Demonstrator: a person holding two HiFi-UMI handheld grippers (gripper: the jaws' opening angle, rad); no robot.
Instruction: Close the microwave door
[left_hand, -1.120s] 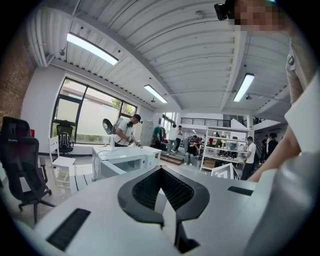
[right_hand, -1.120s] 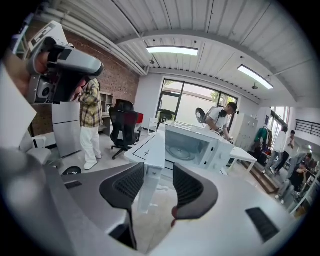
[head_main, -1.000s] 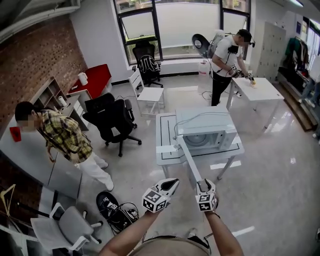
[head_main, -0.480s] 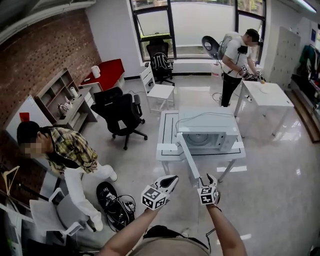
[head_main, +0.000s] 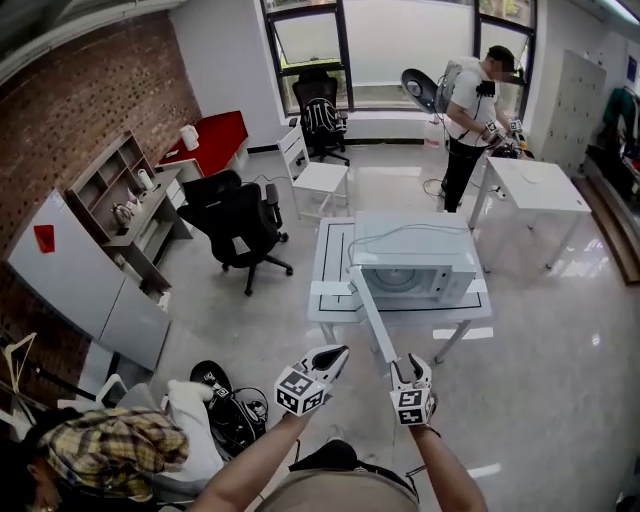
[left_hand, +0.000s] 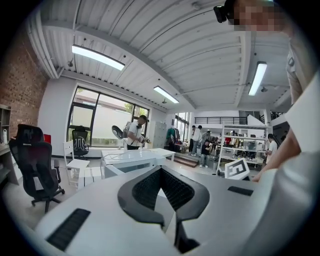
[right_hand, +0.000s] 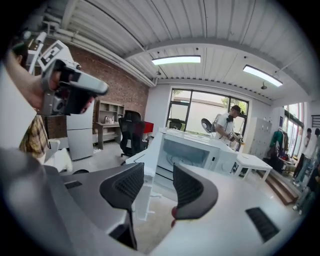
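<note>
The white microwave (head_main: 415, 265) sits on a white table (head_main: 330, 300), and its door (head_main: 372, 315) is swung wide open, edge toward me. My right gripper (head_main: 410, 366) hovers just past the door's free end, open, with nothing between its jaws. In the right gripper view the door (right_hand: 145, 170) and the open microwave (right_hand: 200, 152) lie beyond the spread jaws of the right gripper (right_hand: 157, 170). My left gripper (head_main: 338, 353) is held to the door's left, apart from it. In its own view the left gripper (left_hand: 161, 170) is shut, its tips meeting on nothing.
A black office chair (head_main: 240, 225) and a white chair (head_main: 320, 180) stand left of the table. A person (head_main: 470, 95) works at another white table (head_main: 530, 185) at the back. A person in a plaid shirt (head_main: 110, 450) crouches at bottom left beside a black bag (head_main: 225, 405).
The person in the plaid shirt has moved from the left side down to the bottom left corner. Both grippers stay near the door's free end, hardly shifted.
</note>
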